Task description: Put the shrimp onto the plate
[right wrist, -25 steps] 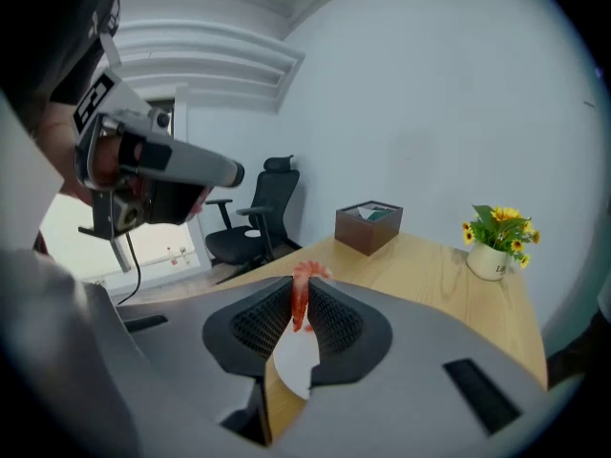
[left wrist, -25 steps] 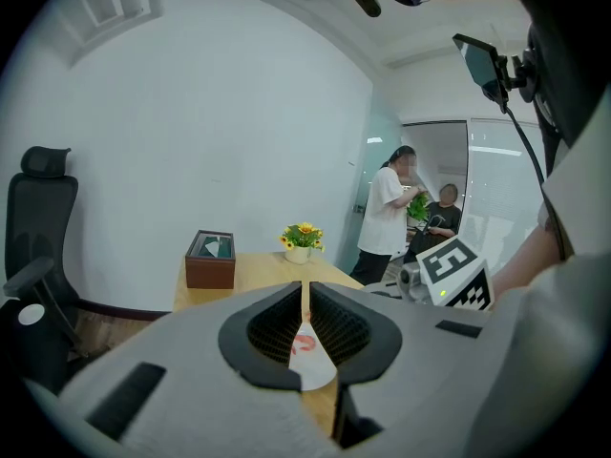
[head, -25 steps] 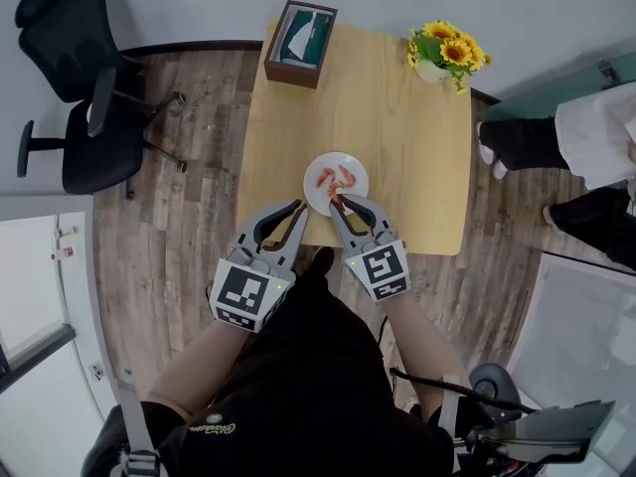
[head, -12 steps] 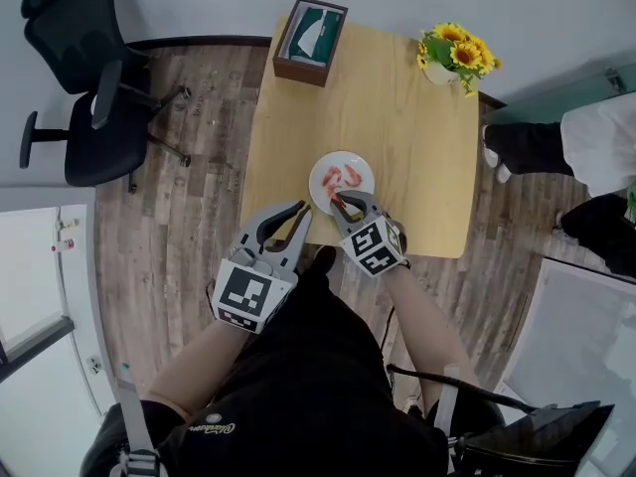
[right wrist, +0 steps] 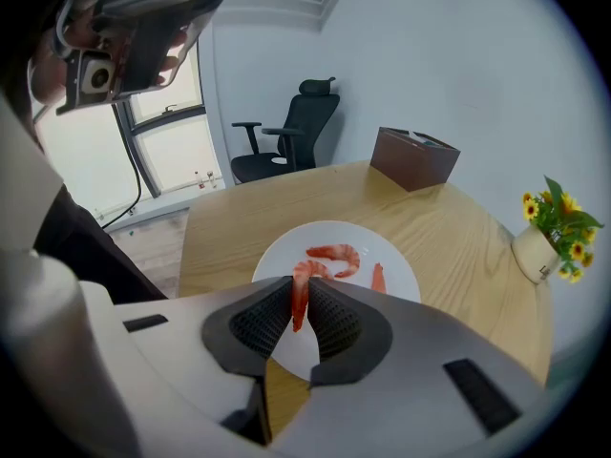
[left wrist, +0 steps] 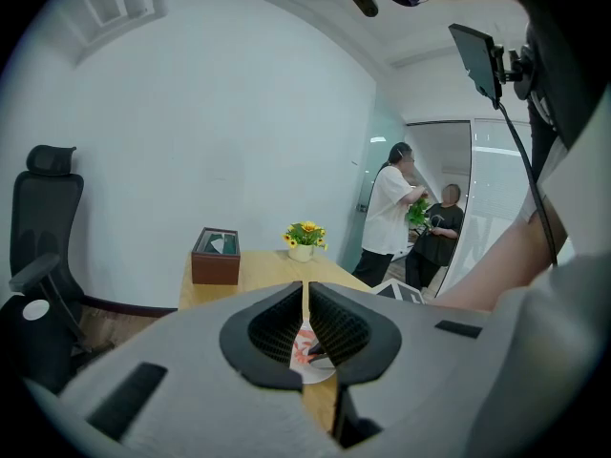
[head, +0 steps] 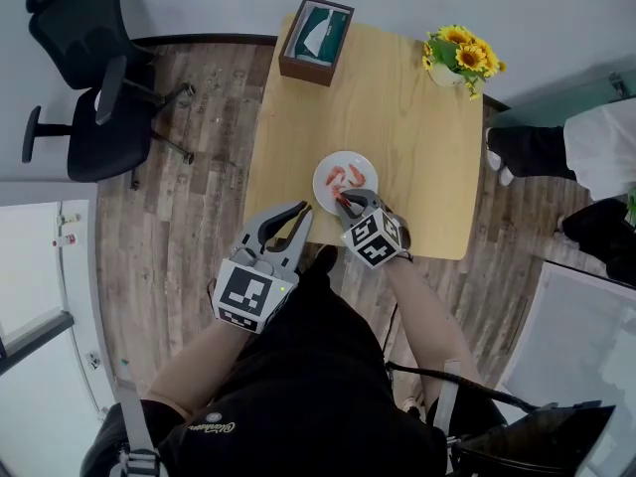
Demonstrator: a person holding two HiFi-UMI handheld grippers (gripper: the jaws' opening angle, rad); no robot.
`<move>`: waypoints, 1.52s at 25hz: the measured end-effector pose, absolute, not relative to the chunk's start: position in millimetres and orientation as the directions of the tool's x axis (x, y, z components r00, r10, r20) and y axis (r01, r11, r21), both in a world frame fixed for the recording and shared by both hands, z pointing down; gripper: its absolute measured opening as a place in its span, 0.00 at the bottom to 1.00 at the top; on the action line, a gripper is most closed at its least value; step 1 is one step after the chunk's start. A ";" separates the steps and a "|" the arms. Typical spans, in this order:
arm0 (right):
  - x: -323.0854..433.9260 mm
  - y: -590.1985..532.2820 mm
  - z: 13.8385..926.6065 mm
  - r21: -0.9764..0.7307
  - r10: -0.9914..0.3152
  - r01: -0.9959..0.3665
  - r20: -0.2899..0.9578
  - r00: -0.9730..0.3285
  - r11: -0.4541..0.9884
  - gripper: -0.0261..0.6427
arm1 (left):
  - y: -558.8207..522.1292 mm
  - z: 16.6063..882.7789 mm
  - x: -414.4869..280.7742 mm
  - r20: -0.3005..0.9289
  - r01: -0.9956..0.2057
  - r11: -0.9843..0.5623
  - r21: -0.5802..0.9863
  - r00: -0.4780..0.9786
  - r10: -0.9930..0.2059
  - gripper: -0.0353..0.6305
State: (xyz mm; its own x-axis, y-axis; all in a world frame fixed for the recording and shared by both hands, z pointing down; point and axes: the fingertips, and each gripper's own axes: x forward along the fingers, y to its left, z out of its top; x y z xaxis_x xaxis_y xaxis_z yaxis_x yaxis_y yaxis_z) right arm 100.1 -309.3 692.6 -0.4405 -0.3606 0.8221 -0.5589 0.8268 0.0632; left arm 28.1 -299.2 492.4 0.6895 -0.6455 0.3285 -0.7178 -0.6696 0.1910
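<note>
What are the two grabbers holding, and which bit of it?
The right gripper pinches a shrimp by its straight end, over the plate; its curled end pokes out. The left gripper is shut on nothing.

Head view: high, facing steeply down; takes in the whole square pale wooden desk (head: 397, 117) and the plank floor (head: 199, 167) around it.
Left gripper view: low, off the desk's near edge, facing level across it.
Right gripper view: close over the round white plate (right wrist: 286, 251), angled down.
Shared by all three: plate, brown tissue box (head: 316, 28), pot of yellow sunflowers (head: 457, 58).
</note>
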 end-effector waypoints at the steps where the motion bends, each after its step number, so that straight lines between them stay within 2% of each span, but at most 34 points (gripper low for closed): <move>1: 102.2 -309.3 694.7 0.067 -0.356 -0.557 0.830 -0.429 0.828 0.11 | -299.7 492.1 27.6 0.328 -0.720 -0.668 0.190 0.688 -0.648 0.09; 17: 105.3 -309.2 707.0 0.071 -0.304 -0.524 0.877 -0.373 0.849 0.13 | -297.2 489.7 24.6 0.316 -0.717 -0.670 0.191 0.692 -0.649 0.09; 38: 106.2 -313.0 694.1 0.046 -0.340 -0.581 0.847 -0.409 0.813 0.16 | -300.8 486.9 31.4 0.319 -0.703 -0.691 0.171 0.703 -0.636 0.09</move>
